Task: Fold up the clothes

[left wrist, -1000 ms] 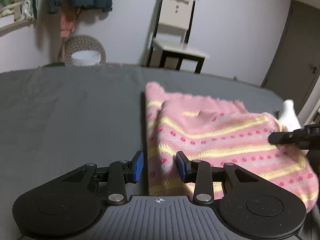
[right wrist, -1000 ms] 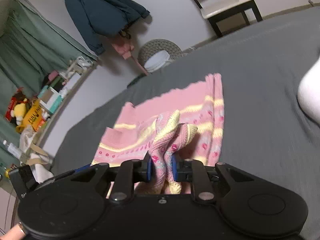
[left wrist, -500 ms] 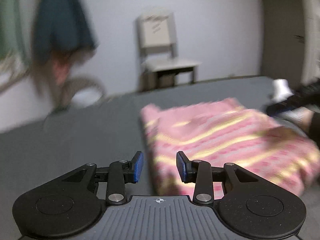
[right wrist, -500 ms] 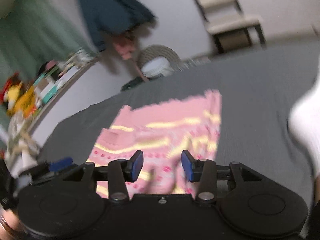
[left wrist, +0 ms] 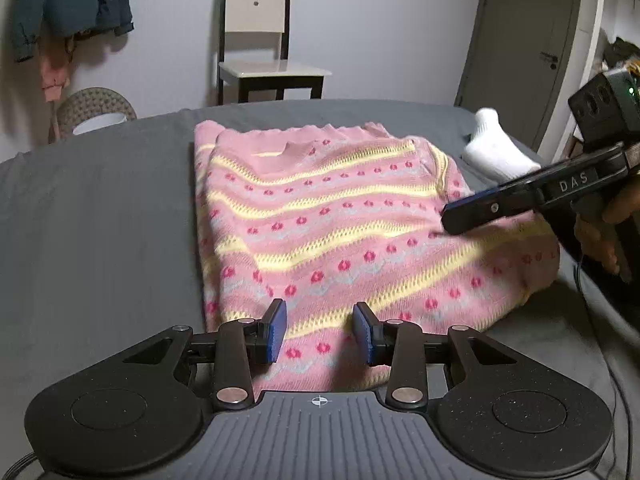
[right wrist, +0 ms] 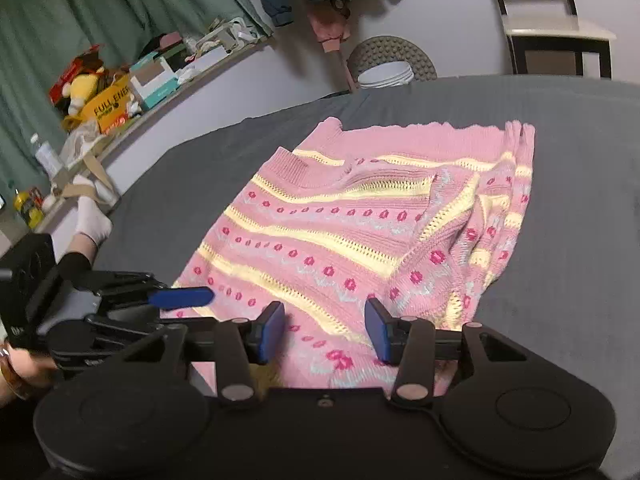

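A pink knit sweater [left wrist: 320, 220] with yellow stripes and red flower dots lies partly folded on the grey bed [left wrist: 100, 220]. A sleeve [right wrist: 460, 232] is laid over its body, bunched along the right side in the right wrist view. My left gripper [left wrist: 320, 332] stands open just above the sweater's near edge, nothing between its fingers. My right gripper [right wrist: 325, 330] is open too, over the opposite edge of the sweater [right wrist: 340, 240]. The right gripper [left wrist: 520, 204] reaches in from the right in the left wrist view; the left gripper [right wrist: 176, 300] shows low at the left in the right wrist view.
A white sock [left wrist: 496, 152] lies on the bed beyond the sweater. A chair [left wrist: 260, 64] stands against the far wall, with a round basket [left wrist: 96, 110] and hanging coats [left wrist: 68, 0] at the left. A cluttered shelf [right wrist: 132, 88] runs along the curtain side. A door [left wrist: 520, 48] is at the right.
My right gripper let go of the bunched sleeve and opened; the sleeve now lies on the sweater. The left gripper stayed open and swung to face the sweater squarely.
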